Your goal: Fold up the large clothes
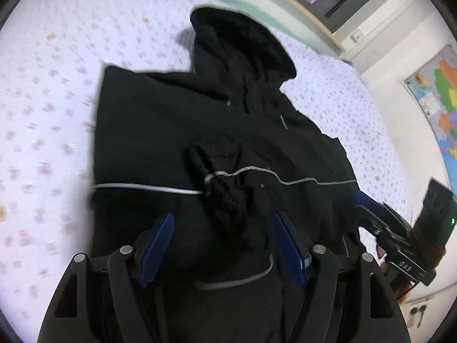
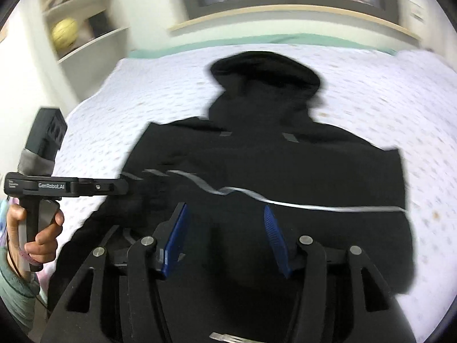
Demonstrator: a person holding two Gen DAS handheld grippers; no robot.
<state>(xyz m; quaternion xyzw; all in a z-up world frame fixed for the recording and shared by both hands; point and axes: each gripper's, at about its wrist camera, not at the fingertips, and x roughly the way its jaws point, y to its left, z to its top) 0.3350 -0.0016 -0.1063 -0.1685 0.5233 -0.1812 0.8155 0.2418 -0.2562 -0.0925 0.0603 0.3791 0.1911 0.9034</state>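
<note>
The black hooded jacket [image 1: 182,131] has its near hem cut off by both pictures' bottom edges; the bedsheet [image 2: 385,91] print is blurred; the far window is cropped

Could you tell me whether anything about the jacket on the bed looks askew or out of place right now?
Yes, mildly. On the black hooded jacket, a ribbed cuff lies bunched mid-body, and the grey stripe kinks there instead of running straight. The left gripper and right gripper are open, holding nothing.
</note>
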